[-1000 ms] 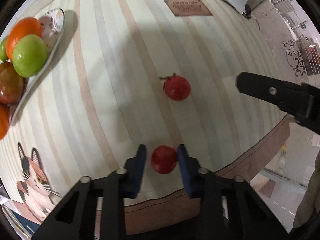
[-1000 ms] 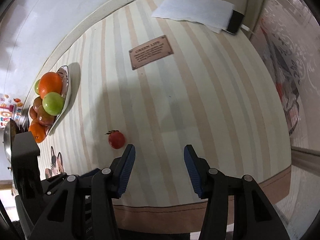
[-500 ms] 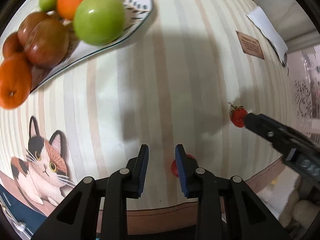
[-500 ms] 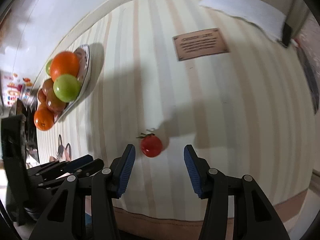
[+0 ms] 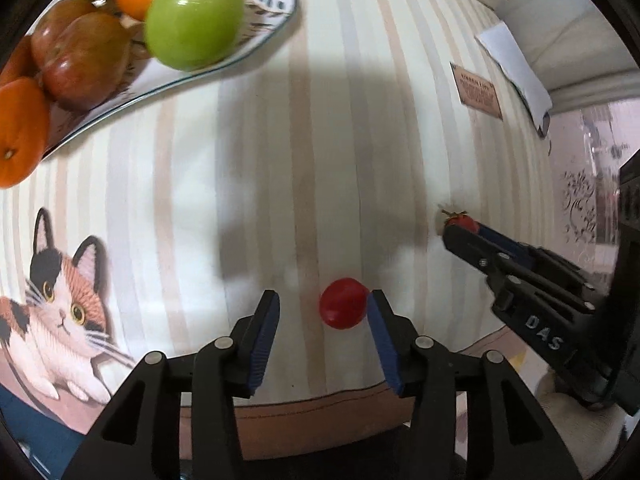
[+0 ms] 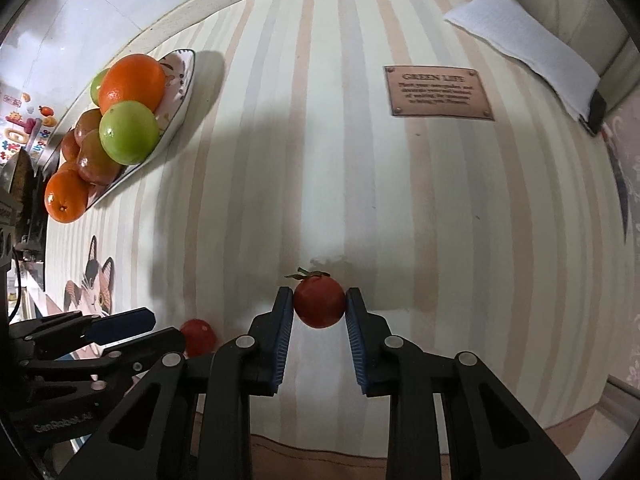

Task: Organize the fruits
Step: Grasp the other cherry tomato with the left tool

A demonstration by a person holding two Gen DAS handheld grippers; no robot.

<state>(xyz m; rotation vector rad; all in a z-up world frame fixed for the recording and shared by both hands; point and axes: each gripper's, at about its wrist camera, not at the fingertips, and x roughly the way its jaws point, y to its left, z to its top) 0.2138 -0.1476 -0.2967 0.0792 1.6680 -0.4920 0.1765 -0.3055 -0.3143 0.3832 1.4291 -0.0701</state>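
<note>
A small red tomato without a stem (image 5: 343, 309) lies on the striped tablecloth between the jaws of my open left gripper (image 5: 322, 318), close to the right pad; it also shows in the right wrist view (image 6: 198, 337). My right gripper (image 6: 319, 312) is shut on a stemmed red tomato (image 6: 319, 306), both blue pads against its sides, at the cloth. In the left wrist view that tomato (image 5: 460, 220) peeks out past the right gripper's tips. A patterned plate (image 6: 182, 84) holds oranges, green apples and brownish fruit at the far left.
A brown "GREEN LIFE" label (image 6: 438, 94) is sewn on the cloth at the far right. A white folded cloth (image 6: 524, 48) lies in the far right corner. A cat picture (image 5: 60, 292) marks the cloth's near left. The table edge runs just below both grippers.
My left gripper has opened wider, and the stemless tomato now sits between its jaws instead of behind the right pad. My right gripper moved forward and closed on the stemmed tomato.
</note>
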